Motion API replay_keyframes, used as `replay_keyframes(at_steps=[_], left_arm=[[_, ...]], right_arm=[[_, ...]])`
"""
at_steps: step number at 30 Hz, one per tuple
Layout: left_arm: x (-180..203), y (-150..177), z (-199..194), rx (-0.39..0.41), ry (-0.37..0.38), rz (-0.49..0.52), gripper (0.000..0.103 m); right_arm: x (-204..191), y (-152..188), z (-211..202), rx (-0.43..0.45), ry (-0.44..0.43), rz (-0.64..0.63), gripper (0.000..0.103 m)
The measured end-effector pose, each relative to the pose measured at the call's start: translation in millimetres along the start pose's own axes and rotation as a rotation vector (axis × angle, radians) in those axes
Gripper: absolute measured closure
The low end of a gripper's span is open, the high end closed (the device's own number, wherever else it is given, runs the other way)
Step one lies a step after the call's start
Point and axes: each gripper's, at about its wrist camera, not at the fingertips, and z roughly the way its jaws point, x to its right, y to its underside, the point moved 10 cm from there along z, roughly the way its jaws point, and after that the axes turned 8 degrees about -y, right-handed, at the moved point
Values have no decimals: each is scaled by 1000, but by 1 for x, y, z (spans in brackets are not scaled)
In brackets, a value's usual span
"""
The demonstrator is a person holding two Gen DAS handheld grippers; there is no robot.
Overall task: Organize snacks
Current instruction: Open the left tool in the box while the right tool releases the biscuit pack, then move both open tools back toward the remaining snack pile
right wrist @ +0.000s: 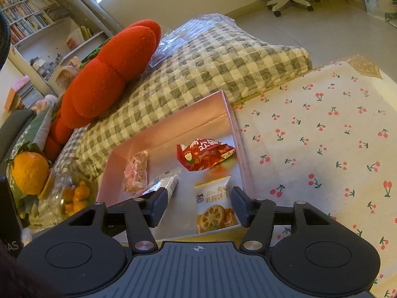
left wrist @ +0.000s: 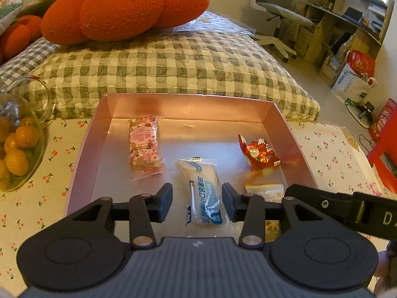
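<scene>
A shallow pink box (left wrist: 280, 121) sits on the cherry-print tablecloth (right wrist: 322, 136). In it lie a pink floral packet (left wrist: 145, 146), a red packet (left wrist: 260, 155), a white-and-blue packet (left wrist: 203, 193) and a biscuit packet (right wrist: 214, 206). My left gripper (left wrist: 197, 204) is open, its fingers straddling the white-and-blue packet, which rests on the box floor with small gaps at the pads. My right gripper (right wrist: 200, 206) is open over the box's near right corner, its fingers either side of the biscuit packet without pressing it. The right gripper's body (left wrist: 347, 206) shows in the left wrist view, with the biscuit packet (left wrist: 266, 191) partly hidden behind it.
A glass bowl of oranges (left wrist: 22, 146) stands left of the box. Behind the table lies a green checked quilt (left wrist: 173, 67) with red cushions (left wrist: 119, 7). A red stool (left wrist: 382, 154) stands at the table's right. An office chair (left wrist: 278, 5) is farther back.
</scene>
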Motion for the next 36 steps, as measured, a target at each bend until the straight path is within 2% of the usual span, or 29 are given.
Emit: replay_keyframes(at_steps=[6,25,36], left_arm=[[-3,2,-7,8,-5,10,48],[-29,31,-58,13,-16,4,17],[-37,59,-80,1,-42,20,7]], right_arm=[[-4,0,-4,-5,11,-20,42],[-20,19,-40,-104,59,-102,25],[-20,40,-71,-139,71,-121,25]])
